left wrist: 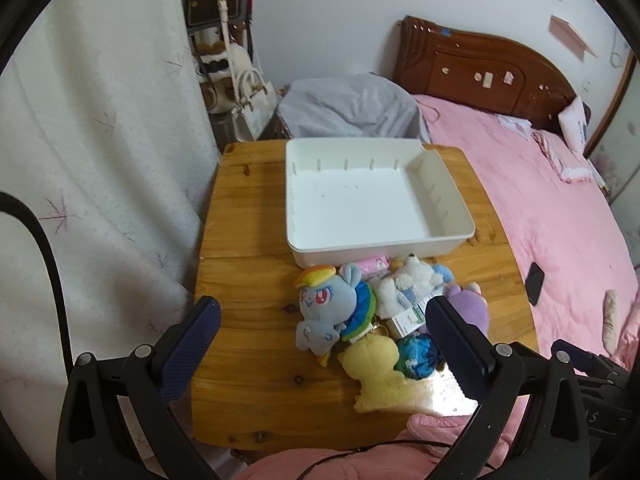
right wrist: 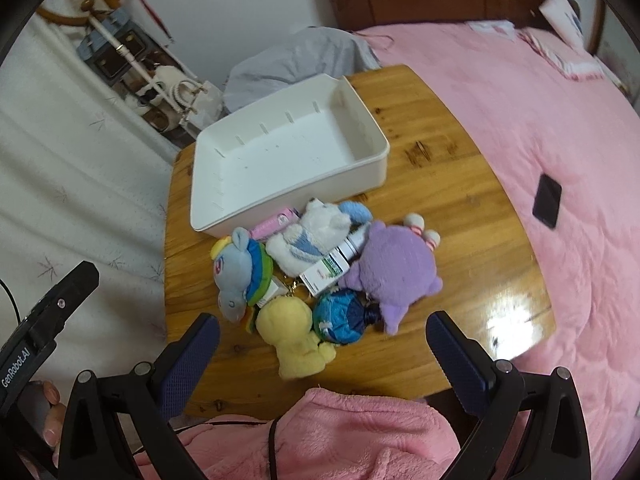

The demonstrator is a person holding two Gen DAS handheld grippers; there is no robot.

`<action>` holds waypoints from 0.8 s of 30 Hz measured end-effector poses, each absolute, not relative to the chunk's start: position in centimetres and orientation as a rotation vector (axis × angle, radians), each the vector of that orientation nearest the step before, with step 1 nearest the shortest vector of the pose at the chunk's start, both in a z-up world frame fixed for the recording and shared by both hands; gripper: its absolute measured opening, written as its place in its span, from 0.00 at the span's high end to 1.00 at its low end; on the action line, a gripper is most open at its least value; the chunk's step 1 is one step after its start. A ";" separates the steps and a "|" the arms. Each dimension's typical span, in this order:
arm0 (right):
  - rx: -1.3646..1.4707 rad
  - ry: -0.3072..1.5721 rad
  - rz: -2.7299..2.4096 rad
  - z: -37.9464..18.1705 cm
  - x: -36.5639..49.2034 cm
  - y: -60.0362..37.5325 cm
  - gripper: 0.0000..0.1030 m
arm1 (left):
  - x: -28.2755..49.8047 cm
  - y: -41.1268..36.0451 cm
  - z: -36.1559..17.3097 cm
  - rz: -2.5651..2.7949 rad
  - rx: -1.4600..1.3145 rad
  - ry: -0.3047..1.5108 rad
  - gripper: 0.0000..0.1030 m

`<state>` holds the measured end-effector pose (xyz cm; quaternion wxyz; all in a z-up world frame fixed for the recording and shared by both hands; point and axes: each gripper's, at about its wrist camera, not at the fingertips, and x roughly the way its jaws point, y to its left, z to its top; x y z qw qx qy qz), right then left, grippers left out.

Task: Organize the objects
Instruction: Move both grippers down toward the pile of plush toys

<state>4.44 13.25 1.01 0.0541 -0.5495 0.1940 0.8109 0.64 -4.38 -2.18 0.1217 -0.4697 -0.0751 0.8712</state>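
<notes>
Left wrist view: left gripper [left wrist: 320, 344] spread wide, holding nothing, above the near part of a wooden table [left wrist: 248, 248]. White tray [left wrist: 456, 236] at the far side, nothing in it. Heap of small things just in front of the tray: blue pony plush [left wrist: 326, 306], white bear plush [left wrist: 404, 284], yellow plush [left wrist: 376, 372], pink pack [left wrist: 374, 265], small box [left wrist: 408, 318].

Right wrist view: right gripper [right wrist: 322, 354] also spread wide, empty, above the near table edge. Purple plush [right wrist: 394, 270] at the heap's right, blue ball [right wrist: 340, 316] beside it. Black phone [right wrist: 547, 199] on the pink bed [right wrist: 520, 100].
</notes>
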 end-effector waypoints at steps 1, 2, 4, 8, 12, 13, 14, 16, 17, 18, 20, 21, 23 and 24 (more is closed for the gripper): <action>-1.669 0.622 2.439 0.7 4.7 13.4 0.01 | 0.6 -4.4 -2.3 2.529 -1.377 -0.214 0.01; -1.669 0.643 2.424 0.5 4.9 13.6 0.02 | 0.6 -4.3 -2.5 2.514 -1.383 -0.207 0.01; -1.674 0.683 2.382 -0.1 5.4 13.8 0.02 | 0.6 -4.2 -2.9 2.483 -1.395 -0.204 0.01; -1.699 0.726 2.315 -1.3 6.3 14.0 0.03 | 0.2 -3.7 -4.3 2.384 -1.455 -0.210 0.01; -1.742 0.778 2.235 -2.5 7.3 14.6 0.06 | 0.0 -2.8 -6.0 2.282 -1.548 -0.224 0.01; -1.749 0.790 2.217 -2.8 7.5 14.7 0.07 | -0.1 -2.7 -6.3 2.262 -1.559 -0.224 0.01; -1.756 0.808 2.197 -3.1 7.8 15.0 0.07 | -0.2 -2.5 -6.7 2.244 -1.578 -0.222 0.01; -1.769 0.834 2.167 -3.6 8.1 15.3 0.07 | -0.3 -2.0 -7.5 2.208 -1.622 -0.215 0.02; -1.778 0.855 2.149 -4.0 8.2 15.6 0.07 | -0.3 -1.9 -7.8 2.187 -1.640 -0.212 0.02; -1.786 0.878 2.133 -4.3 8.4 15.9 0.07 | -0.4 -1.7 -8.2 2.164 -1.666 -0.208 0.03; -1.801 0.927 2.100 -4.9 8.5 16.6 0.07 | -0.5 -1.5 -9.0 2.124 -1.714 -0.203 0.03; -1.806 0.942 2.087 -5.2 8.5 16.9 0.07 | -0.7 -1.5 -9.5 2.112 -1.743 -0.209 0.04; -1.821 0.972 2.060 -5.8 8.3 17.7 0.07 | -1.0 -1.4 -10.3 2.100 -1.794 -0.224 0.04; -1.829 0.989 2.046 -6.1 8.1 18.1 0.07 | -1.3 -1.3 -10.7 2.097 -1.820 -0.232 0.04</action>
